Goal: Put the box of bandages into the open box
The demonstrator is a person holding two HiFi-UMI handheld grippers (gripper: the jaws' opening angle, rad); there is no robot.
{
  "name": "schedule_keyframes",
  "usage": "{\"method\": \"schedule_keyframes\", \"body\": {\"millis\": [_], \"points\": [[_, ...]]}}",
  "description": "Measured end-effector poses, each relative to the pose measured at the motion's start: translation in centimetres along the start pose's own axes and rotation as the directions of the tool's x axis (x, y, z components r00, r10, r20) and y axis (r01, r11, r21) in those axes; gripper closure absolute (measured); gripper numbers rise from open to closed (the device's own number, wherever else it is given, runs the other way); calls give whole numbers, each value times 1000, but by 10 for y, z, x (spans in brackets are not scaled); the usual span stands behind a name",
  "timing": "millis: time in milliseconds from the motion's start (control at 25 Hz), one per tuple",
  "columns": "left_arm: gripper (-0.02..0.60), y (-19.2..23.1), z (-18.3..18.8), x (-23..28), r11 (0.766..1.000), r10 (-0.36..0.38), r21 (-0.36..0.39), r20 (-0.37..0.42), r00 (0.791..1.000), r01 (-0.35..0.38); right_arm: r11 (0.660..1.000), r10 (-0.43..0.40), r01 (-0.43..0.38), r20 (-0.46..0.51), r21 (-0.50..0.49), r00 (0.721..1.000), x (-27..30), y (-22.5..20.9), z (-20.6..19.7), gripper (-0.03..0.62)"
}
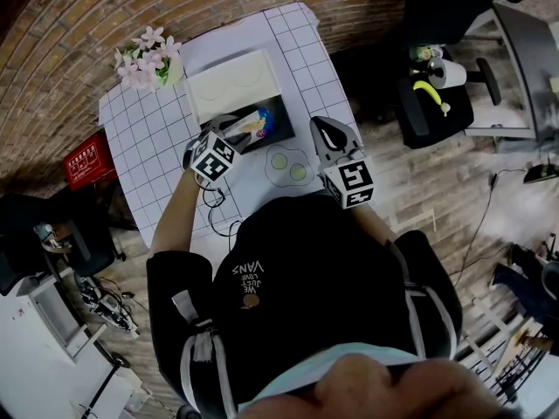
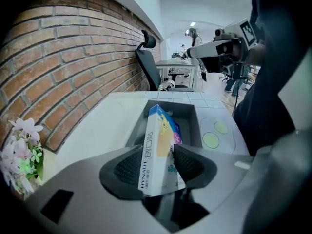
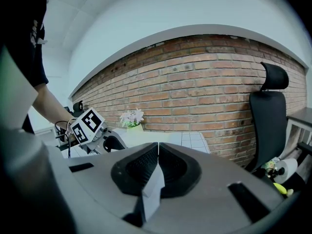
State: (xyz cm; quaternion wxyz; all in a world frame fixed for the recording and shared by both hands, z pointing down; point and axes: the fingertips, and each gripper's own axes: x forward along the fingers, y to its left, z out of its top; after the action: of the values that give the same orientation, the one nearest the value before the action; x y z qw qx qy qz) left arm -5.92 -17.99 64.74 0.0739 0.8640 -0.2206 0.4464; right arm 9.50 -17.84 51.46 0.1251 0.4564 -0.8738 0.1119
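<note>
The bandage box [image 2: 158,150], white and blue with a yellow picture, stands tilted between my left gripper's [image 2: 158,167] jaws. It leans on the right pad and its far end points into the dark open box [image 2: 187,116]. The jaws are open and do not squeeze it. In the head view the left gripper [image 1: 231,129] hovers at the near left edge of the open box [image 1: 278,127], with the bandage box [image 1: 253,122] over it. My right gripper [image 1: 321,129] hangs to the right of the open box, shut and empty [image 3: 158,162].
The open box's white lid [image 1: 231,84] lies flat behind it. A pot of pink flowers [image 1: 148,59] stands at the table's far left corner. A mat with green circles [image 1: 288,166] lies in front of the box. A black office chair [image 3: 268,121] stands off the table's far end.
</note>
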Motion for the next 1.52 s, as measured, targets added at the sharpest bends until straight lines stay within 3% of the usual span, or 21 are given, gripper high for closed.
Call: {"method": "schedule_keyframes", "body": {"millis": [240, 520, 680, 880, 1120, 1520], "points": [[391, 0, 4, 2, 999, 10, 30, 11, 1000, -11, 1000, -1, 1, -2, -1, 1000, 0, 2, -1, 589], [391, 1, 9, 7, 993, 7, 118, -12, 1000, -5, 1000, 2, -2, -5, 0, 1000, -1, 4, -2, 589], [391, 3, 9, 8, 995, -24, 101, -22, 999, 26, 1000, -5, 5, -3, 5, 1000, -3, 3, -3, 589], [388, 9, 12, 6, 991, 24, 133, -1, 1000, -24, 1000, -3, 3, -6, 2, 1000, -4, 2, -3, 589], [355, 9, 13, 2, 993, 23, 119, 12, 1000, -24, 1000, 4, -4, -4, 0, 1000, -5, 4, -3, 589], [353, 12, 11, -2, 994, 43, 96, 31, 999, -46, 1000, 0, 0, -5, 12, 1000, -6, 5, -6, 589]]}}
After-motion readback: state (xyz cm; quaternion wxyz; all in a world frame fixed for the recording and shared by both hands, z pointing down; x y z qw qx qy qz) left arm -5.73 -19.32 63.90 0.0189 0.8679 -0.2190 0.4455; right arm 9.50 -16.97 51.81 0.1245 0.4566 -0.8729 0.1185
